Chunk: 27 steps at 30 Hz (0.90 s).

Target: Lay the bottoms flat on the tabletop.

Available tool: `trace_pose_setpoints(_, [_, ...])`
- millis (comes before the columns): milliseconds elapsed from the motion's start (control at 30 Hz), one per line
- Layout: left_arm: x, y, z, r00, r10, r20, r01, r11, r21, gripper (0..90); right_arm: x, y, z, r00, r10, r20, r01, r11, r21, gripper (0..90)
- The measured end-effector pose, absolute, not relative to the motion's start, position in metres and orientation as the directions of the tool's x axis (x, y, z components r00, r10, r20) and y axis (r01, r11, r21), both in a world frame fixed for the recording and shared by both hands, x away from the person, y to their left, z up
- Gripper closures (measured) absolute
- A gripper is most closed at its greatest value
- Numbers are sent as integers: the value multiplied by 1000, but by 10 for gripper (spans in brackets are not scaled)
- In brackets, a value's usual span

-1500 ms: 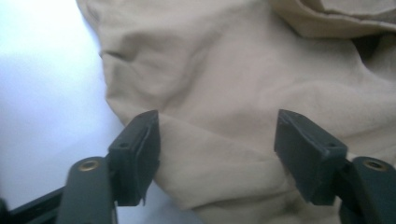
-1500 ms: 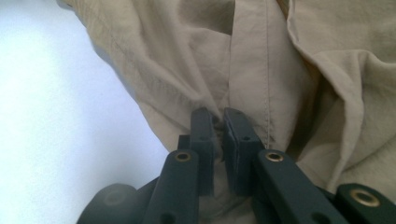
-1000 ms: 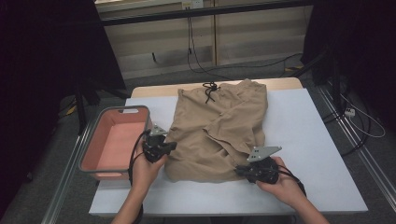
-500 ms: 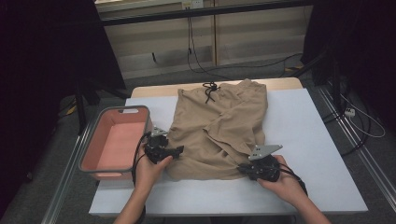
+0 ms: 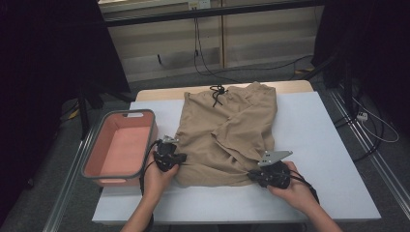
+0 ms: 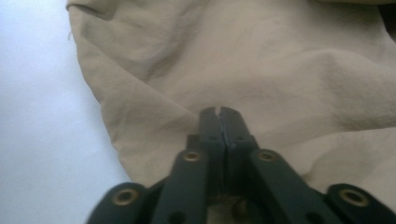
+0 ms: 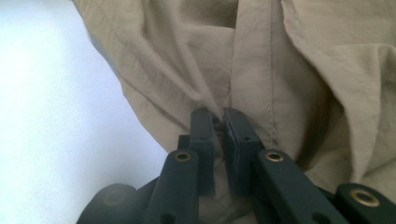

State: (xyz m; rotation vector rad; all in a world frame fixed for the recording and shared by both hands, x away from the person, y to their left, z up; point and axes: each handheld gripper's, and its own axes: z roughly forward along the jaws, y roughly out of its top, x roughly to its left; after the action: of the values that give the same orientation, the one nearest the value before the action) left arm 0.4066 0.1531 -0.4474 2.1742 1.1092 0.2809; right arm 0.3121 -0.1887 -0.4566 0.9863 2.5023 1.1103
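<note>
We list one pair of tan shorts (image 5: pixel 227 133), laid flat on the pale surface (image 5: pixel 314 145), waistband and dark drawstring (image 5: pixel 216 93) toward the far edge, hems toward us. Our left gripper (image 5: pixel 180 158) sits at the left edge of the shorts near the hem; in the left gripper view its jaws stand pressed together, having just opened and closed again, with the tips over the cloth (image 6: pixel 261 70), and we cannot tell whether any fabric is caught between them. Our right gripper (image 5: pixel 252 175) sits at the near hem on the right; the right gripper view shows what the high view cannot: a thin pinch of fabric (image 7: pixel 205 100) rising between the nearly closed jaws, beside a stitched hem (image 7: pixel 271 79). The high view alone gives the wider setting: a grey-rimmed pink bin (image 5: pixel 94 164) just left of the surface, close to the left hand (image 5: pixel 157 176), and cables (image 5: pixel 203 53) on the floor beyond.
</note>
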Motion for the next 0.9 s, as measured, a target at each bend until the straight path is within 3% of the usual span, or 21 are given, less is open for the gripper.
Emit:
trace_pose_setpoints(267, [419, 159, -419, 598, 800, -44, 555, -374, 743, 900, 312, -178, -447, -777, 618, 122, 475, 449, 757, 836])
trace_pose_setpoints(533, [442, 155, -441, 576, 817, -15, 568, -387, 726, 900, 327, -163, -452, -779, 622, 74, 453, 478, 752, 828])
trace_pose_setpoints(633, [441, 156, -444, 580, 813, -56, 583, -366, 725, 900, 324, -161, -455, -797, 603, 28, 427, 531, 732, 759])
trace_pose_setpoints(700, [440, 157, -442, 588, 805, -82, 588, -356, 726, 893, 319, -162, -449, -801, 598, 12, 404, 526, 748, 639])
trace_pose_setpoints(833, [434, 157, -437, 596, 792, -129, 597, -331, 731, 750, 310, -157, -432, -818, 574, -29, 331, 511, 793, 500])
trace_pose_setpoints(900, [431, 157, -435, 598, 786, -158, 609, -316, 728, 625, 306, -148, -424, -827, 561, -44, 300, 505, 809, 492])
